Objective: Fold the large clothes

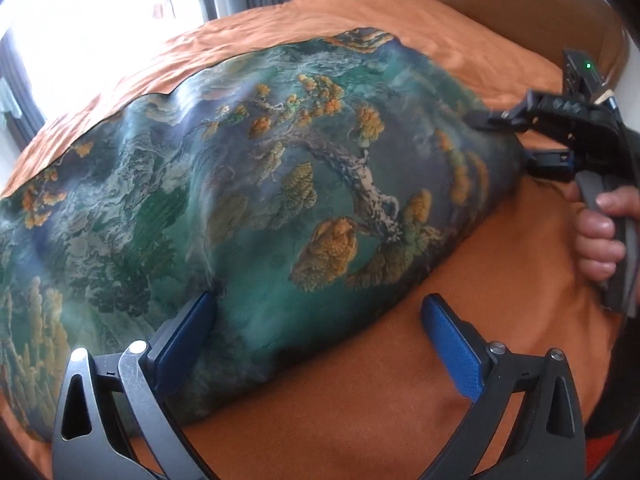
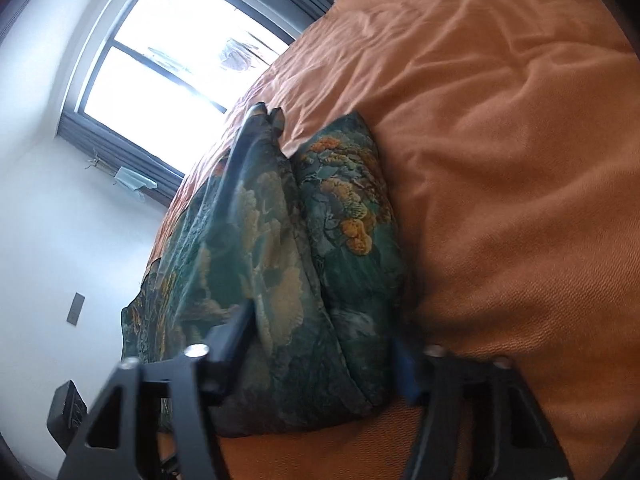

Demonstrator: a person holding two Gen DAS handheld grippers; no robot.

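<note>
The left wrist view alone shows the right gripper (image 1: 486, 120) at the far end of the printed garment (image 1: 248, 200), a hand (image 1: 600, 236) on its handle. The right wrist view shows its jaws around a bunched fold, seemingly pinching it, though blur hides the contact. The left gripper (image 1: 320, 320) has its jaws spread, 1 finger (image 1: 188, 340) touching cloth. The teal, tree-patterned garment lies on the orange bed (image 1: 400, 380).
</note>
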